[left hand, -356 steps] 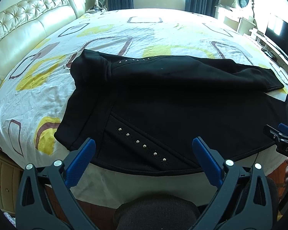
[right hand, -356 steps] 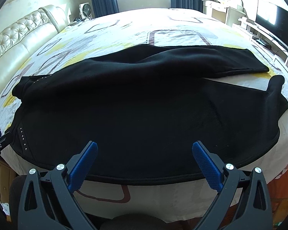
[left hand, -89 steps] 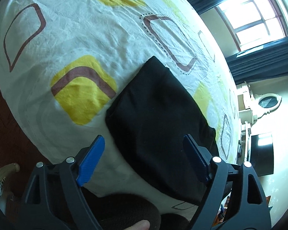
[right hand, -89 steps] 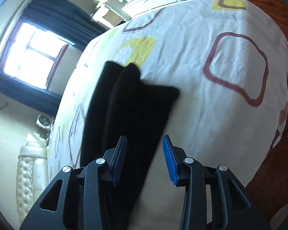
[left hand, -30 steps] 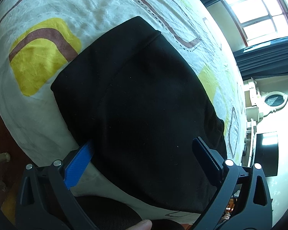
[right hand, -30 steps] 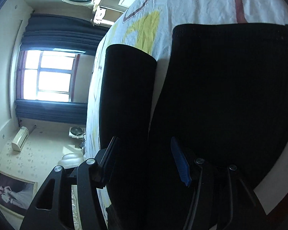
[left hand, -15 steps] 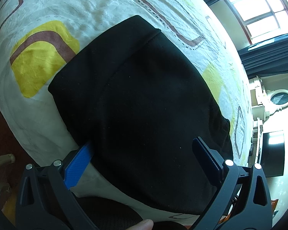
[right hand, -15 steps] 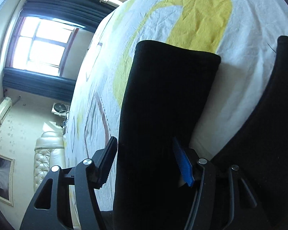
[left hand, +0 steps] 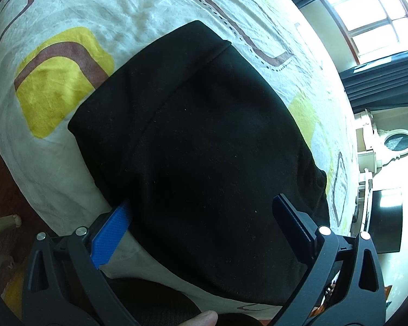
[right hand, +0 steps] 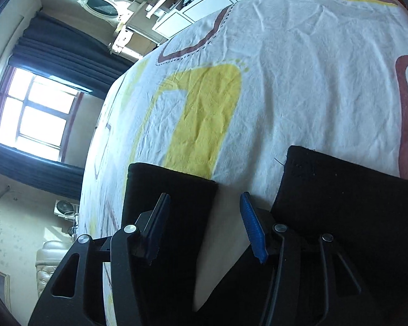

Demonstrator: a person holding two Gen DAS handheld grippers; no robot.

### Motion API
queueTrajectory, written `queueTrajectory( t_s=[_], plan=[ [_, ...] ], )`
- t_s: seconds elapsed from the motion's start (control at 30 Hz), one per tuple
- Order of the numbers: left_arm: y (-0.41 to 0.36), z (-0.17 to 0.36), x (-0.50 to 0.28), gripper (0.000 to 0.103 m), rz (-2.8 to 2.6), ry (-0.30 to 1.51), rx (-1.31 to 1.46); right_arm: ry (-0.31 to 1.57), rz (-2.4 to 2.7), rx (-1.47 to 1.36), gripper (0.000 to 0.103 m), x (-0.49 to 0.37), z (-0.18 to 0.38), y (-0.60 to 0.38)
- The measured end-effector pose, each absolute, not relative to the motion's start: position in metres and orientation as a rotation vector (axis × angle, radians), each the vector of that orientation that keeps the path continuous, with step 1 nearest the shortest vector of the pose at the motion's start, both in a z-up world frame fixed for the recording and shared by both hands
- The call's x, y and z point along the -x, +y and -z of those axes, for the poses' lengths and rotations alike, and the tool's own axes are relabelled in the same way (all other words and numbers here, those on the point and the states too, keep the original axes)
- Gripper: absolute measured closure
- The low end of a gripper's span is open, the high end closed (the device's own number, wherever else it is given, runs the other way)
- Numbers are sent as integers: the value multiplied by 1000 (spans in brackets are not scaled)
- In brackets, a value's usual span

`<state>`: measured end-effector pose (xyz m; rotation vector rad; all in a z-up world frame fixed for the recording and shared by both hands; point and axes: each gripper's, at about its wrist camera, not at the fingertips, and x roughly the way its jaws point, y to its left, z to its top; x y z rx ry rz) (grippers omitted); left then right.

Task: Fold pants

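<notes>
Left wrist view: a bed (left hand: 100, 8) with a white sheet printed in yellow blocks and brown outlined squares. The black pants (left hand: 204, 141) lie on it near the bed's edge, folded into a broad, thick bundle with a seam running across the upper layer. The left tongs (left hand: 201, 217) stand wide over the near part of the bundle. The blue pad of one finger (left hand: 111, 233) sits at the bundle's left edge, partly tucked against the cloth; the other finger rests over the black fabric. Whether the pads press on the cloth cannot be told; the jaws look spread, not clamped. A fingertip of the person (left hand: 204, 319) shows at the bottom edge. A window (left hand: 378, 13) with dark curtains is at upper right.

Right wrist view: the right tongs (right hand: 204, 222) are about half spread, having just been closing. A folded end of the pants (right hand: 171, 190) lies under and between the fingers, not pinched. A second black fold (right hand: 353, 203) lies to the right, with a strip of sheet between the two.
</notes>
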<state>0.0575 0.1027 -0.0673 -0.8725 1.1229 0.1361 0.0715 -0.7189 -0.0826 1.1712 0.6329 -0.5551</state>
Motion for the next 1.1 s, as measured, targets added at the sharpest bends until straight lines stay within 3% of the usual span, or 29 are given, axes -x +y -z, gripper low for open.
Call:
queueTrajectory(
  t_s=[0.1, 0.23, 0.43, 0.77, 0.97, 1.1],
  plan=[
    [102, 68, -57, 2, -135, 1125, 862, 659, 569, -1106, 50, -86, 81, -716],
    [101, 67, -58, 2, -141, 1127, 864, 709, 550, -1039, 85, -98, 80, -718],
    [99, 68, -58, 2, -140, 1125, 855, 628, 444, -1157, 92, -81, 74, -730],
    [104, 68, -56, 2, -119, 1130, 864, 502, 427, -1070, 93, 27, 4, -747],
    [102, 65, -57, 2, -104, 1134, 823, 617, 528, -1149, 93, 77, 67, -756],
    [96, 62, -58, 2, -81, 1150, 754, 589, 535, -1227, 94, 89, 91, -759]
  ],
)
